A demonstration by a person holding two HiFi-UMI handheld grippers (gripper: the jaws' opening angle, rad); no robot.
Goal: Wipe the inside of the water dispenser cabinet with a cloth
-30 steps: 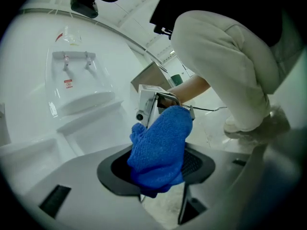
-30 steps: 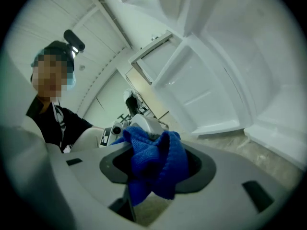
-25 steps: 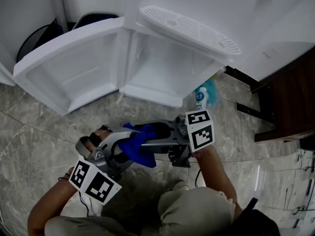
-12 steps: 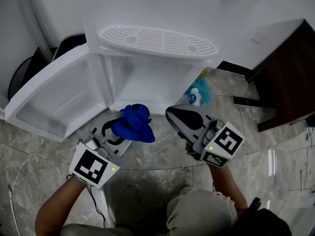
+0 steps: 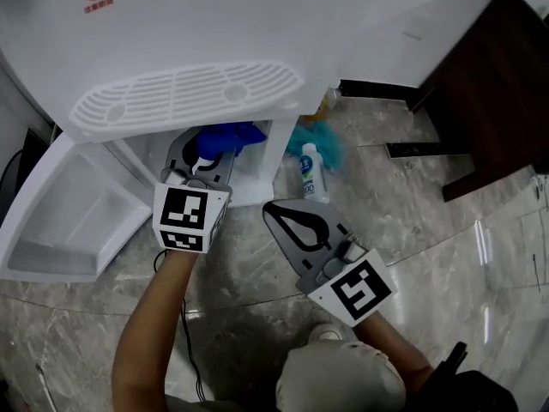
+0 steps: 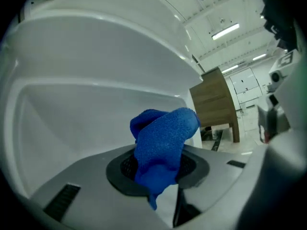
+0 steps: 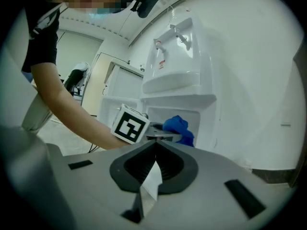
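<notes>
The white water dispenser's lower cabinet stands open, its door swung out to the left. My left gripper is shut on a bunched blue cloth and reaches into the cabinet mouth under the drip tray. Its jaws have just been closing tighter on the cloth. In the left gripper view the cloth sticks up between the jaws before the white inner wall. My right gripper hovers over the floor outside the cabinet, shut and empty. Its jaws meet tip to tip in the right gripper view.
A small white bottle and a teal fluffy thing lie on the marble floor right of the cabinet. Dark wooden furniture stands at the far right. A black cable trails by the person's left arm.
The right gripper has let go of the cloth, shut, and drawn away to the right. The left gripper has carried the cloth forward from the floor area into the cabinet opening.
</notes>
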